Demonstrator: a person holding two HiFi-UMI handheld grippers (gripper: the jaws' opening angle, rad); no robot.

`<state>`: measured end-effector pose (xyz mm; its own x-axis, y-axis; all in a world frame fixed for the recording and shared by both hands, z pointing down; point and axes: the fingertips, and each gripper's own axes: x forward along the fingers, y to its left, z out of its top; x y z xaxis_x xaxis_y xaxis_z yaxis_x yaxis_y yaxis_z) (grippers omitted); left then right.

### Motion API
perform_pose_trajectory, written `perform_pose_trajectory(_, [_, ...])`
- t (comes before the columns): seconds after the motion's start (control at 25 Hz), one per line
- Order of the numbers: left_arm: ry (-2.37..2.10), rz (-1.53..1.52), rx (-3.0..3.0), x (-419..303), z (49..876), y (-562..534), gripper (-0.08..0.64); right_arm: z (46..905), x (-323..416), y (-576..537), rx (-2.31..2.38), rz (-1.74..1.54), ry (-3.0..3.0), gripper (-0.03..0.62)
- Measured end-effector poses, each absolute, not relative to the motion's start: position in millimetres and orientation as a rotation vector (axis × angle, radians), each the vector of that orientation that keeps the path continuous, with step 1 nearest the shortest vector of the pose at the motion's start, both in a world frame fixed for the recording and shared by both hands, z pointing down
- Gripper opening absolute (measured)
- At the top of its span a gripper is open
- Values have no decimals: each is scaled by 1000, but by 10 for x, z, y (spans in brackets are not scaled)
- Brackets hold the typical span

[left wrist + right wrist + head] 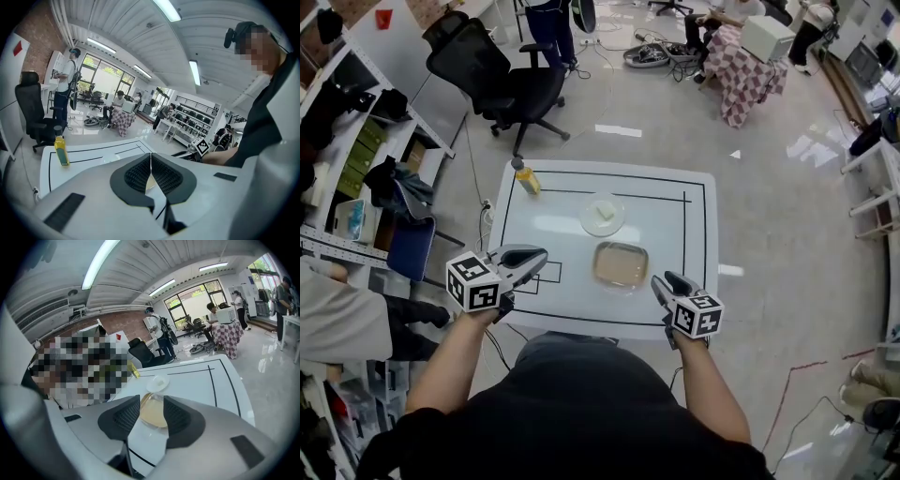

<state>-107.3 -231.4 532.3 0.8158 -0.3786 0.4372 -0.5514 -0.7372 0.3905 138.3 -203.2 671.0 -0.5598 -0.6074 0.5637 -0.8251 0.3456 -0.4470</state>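
As the head view looks steeply down, a person stands at the near edge of a white table (694, 309) marked with black lines, a gripper in each hand. The left gripper (540, 255) hangs over the table's near left part, by a small outlined box (546, 274). The right gripper (660, 280) is over the near edge, just beside a square glass dish (620, 264) of tan liquid. Beyond the dish sits a round white plate (603, 215) with a pale lump on it. A yellow bottle (528, 180) stands at the far left corner. A black office chair (502, 80) is on the floor behind the table.

Only the gripper views show the jaws clearly. In the left gripper view, the left gripper (151, 161) has its ribbed black pads pressed together at the tips, with nothing between them. That view also shows the bottle (61, 150) upright at the left and the right gripper's marker cube (202, 146) at the right. In the right gripper view, the right gripper (151, 403) has its pads apart. The dish (152, 416) shows in the gap, lying on the table and not gripped, with the plate (158, 381) behind it.

Each cube bears black-and-white square markers. The bottle's label is too small to read.
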Motion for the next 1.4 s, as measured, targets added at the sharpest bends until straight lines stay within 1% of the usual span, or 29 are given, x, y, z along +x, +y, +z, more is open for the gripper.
perform_pose_trajectory(0.48, [-664, 489, 2459, -1070, 5503, -2333, 25, 7280, 1309, -1943, 1213, 1211, -2242, 204])
perform_pose_trajectory(0.6, [-662, 497, 2452, -1067, 5567, -2339, 25, 7443, 1255, -1903, 1176, 1248, -2222, 222])
perform_pose_trajectory(1.08, [-616, 537, 2418, -971, 5804, -2365, 25, 7913, 1124, -1797, 1099, 1385, -2178, 232])
perform_pose_trajectory(1.4, [-583, 560, 2396, -891, 5957, -2427, 25, 8137, 964, -1776, 1030, 1516, -2169, 252])
